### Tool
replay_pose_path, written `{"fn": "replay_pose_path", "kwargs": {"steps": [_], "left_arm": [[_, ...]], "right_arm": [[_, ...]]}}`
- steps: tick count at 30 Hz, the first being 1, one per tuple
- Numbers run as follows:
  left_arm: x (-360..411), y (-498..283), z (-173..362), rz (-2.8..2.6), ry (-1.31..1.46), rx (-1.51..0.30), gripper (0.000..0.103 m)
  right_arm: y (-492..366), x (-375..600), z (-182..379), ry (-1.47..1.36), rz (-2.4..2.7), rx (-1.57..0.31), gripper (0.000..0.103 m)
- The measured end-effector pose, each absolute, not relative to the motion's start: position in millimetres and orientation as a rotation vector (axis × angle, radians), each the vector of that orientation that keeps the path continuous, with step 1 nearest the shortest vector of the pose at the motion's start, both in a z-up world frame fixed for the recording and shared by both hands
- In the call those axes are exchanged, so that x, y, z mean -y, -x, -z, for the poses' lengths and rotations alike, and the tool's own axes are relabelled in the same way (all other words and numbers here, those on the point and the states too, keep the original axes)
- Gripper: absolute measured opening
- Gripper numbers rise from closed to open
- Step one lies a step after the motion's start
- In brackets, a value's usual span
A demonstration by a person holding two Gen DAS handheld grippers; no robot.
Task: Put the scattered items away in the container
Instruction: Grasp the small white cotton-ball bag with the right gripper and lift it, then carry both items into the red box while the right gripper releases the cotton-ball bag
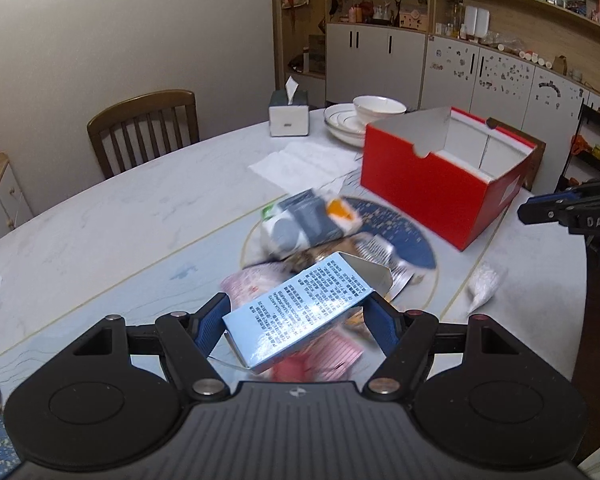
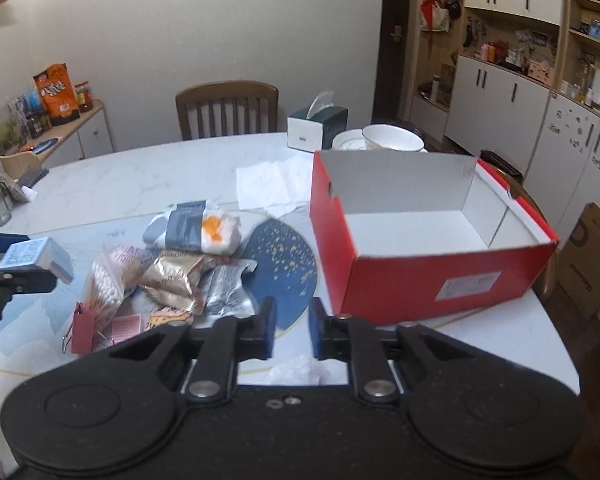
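Above the cluttered table (image 1: 100,216), my left gripper (image 1: 296,320) is clamped on a light blue carton (image 1: 296,312), my right gripper (image 2: 292,328) nearly closed on nothing, so next I carry it over the red box (image 2: 432,280).

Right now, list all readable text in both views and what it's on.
"DAS": on the right gripper body.
Light blue box: dense print, too small to read.
Red box: white label, blurred.
Orange bag on the sideboard: lettering blurred.
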State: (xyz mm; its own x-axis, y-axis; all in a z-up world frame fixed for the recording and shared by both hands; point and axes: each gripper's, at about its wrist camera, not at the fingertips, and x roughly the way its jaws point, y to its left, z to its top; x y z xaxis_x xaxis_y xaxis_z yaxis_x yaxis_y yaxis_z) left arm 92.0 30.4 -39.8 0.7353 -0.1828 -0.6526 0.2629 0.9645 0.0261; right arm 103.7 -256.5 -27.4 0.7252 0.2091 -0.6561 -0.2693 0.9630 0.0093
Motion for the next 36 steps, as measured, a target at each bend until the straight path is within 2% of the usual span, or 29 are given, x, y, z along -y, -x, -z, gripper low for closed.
{"fn": "replay_pose_path", "kwargs": {"steps": [2,3,4,6,8,9,10,16,19,24,29,31,36], "left_arm": [[-14.5,-97.6,38.5,0.237,-0.129,-0.698,0.073],[-6.9,-100.8,38.8,0.229,-0.129,-0.701,0.073],[-0.6,-103.4,39.0,0.223,-0.123,-0.705,0.073],[11.4,-106.7,39.5,0.213,-0.106,-0.712,0.073],[21.6,-108.1,41.1,0.206,-0.103,-0.719,0.073],[25.9,-108.6,42.9,0.204,-0.102,-0.726,0.073],[29.8,-109.2,44.9,0.200,-0.103,-0.733,0.073],[38.6,-113.0,53.6,0.165,-0.090,-0.774,0.073],[39.0,-114.4,56.2,0.153,-0.087,-0.788,0.073],[40.2,-117.7,57.7,0.142,-0.087,-0.798,0.073],[43.9,-122.8,57.5,0.143,-0.084,-0.804,0.073],[47.4,-125.6,56.5,0.148,-0.090,-0.803,0.073],[59.9,-133.6,51.5,0.168,-0.097,-0.793,0.073]], "right_arm": [[-111.5,264.3,32.1,0.118,-0.296,-0.725,0.011],[-115.3,269.3,37.5,0.124,-0.307,-0.741,0.015],[-118.5,274.7,43.5,0.116,-0.320,-0.766,0.024],[-122.6,282.6,55.7,0.108,-0.367,-0.811,0.028],[-124.3,284.3,67.6,0.143,-0.400,-0.828,0.040],[-126.1,283.8,73.5,0.158,-0.411,-0.836,0.053],[-128.2,283.7,78.5,0.161,-0.421,-0.842,0.061],[-140.4,275.6,99.3,0.161,-0.505,-0.879,0.068],[-144.6,269.1,113.7,0.190,-0.531,-0.912,0.067],[-144.6,264.0,125.2,0.230,-0.567,-0.944,0.059],[-142.4,262.8,123.5,0.265,-0.598,-0.944,0.040],[-143.1,264.8,119.5,0.269,-0.604,-0.942,0.029],[-145.9,278.9,96.4,0.248,-0.613,-0.902,0.027]]}}
